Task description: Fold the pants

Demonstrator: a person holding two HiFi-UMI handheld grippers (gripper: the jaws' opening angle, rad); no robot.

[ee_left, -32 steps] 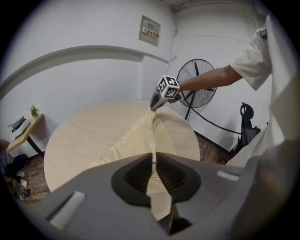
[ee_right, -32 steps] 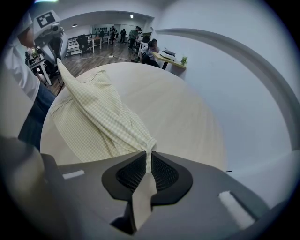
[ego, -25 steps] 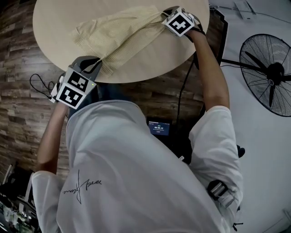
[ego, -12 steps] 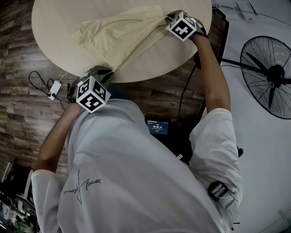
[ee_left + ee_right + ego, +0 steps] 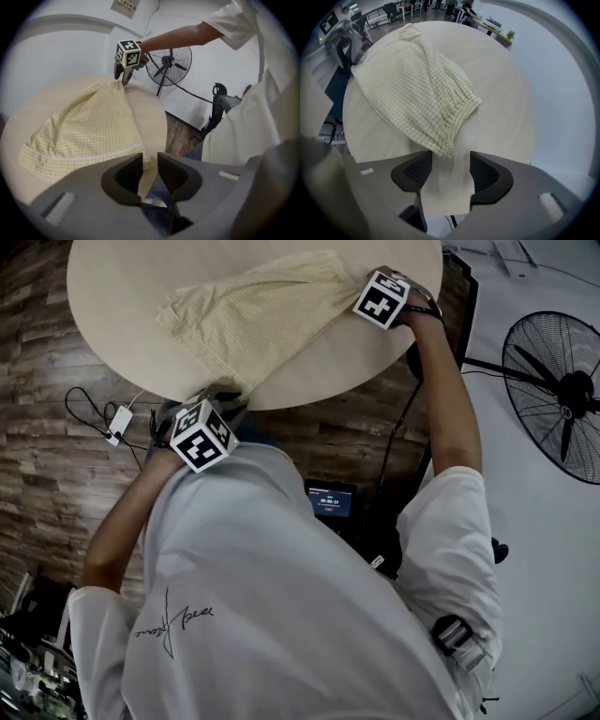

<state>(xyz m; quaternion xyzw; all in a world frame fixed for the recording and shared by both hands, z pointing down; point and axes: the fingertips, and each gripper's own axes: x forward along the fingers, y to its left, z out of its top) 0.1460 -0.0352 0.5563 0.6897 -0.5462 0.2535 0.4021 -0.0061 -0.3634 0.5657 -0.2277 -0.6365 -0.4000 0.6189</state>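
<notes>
I am releasing the spread pants (image 5: 253,320), right claw (image 5: 450,166) just opening off the waistband (image 5: 457,117), left claw (image 5: 149,165) barely parted at the hem (image 5: 93,157), before regripping to fold.

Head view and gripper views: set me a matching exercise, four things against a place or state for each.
Things:
1. pants
2. right gripper
3. left gripper
4. fan

Places or states:
A. at the near edge of the table
B. standing on the white floor
C. lying on the table
D. jaws apart, pants corner at their tips

Pairs: 1-C, 2-D, 3-A, 4-B.

The right gripper's jaws have just been opening and do not press on the pants.
</notes>
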